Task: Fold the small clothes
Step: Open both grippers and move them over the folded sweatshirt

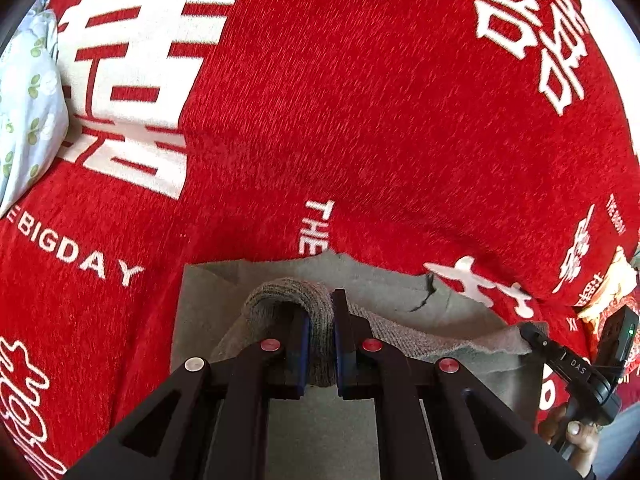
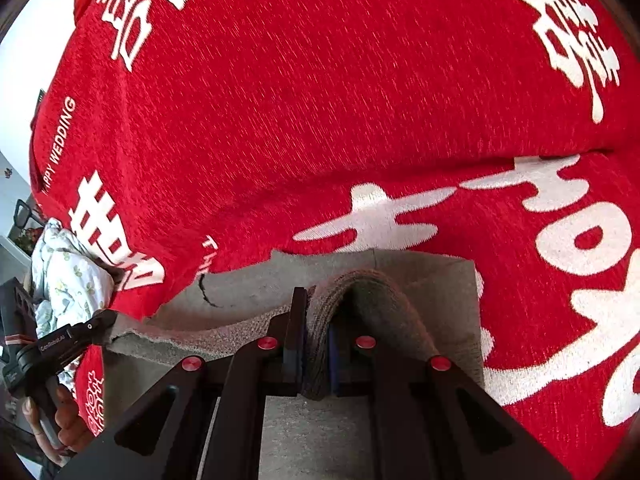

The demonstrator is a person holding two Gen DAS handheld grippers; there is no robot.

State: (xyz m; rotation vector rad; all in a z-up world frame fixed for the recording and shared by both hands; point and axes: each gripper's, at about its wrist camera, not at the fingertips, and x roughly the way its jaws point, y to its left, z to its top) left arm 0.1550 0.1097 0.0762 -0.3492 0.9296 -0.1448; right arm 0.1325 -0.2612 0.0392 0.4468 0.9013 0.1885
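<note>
From the left wrist, the left gripper (image 1: 320,344) is clamped on a bunched ribbed hem of the grey knit garment (image 1: 380,292), which lies flat on the red blanket with white lettering (image 1: 320,100) — "BIGDAY" is legible, a pale floral-print cloth (image 1: 28,100) sits at far left, and the right gripper (image 1: 532,332), marked "DAS", pinches the hem's far end. From the right wrist, the right gripper (image 2: 316,344) likewise grips bunched hem — "HAPPY WEDDING" reads at left, and the garment's hem runs side to side between both grippers.
</note>
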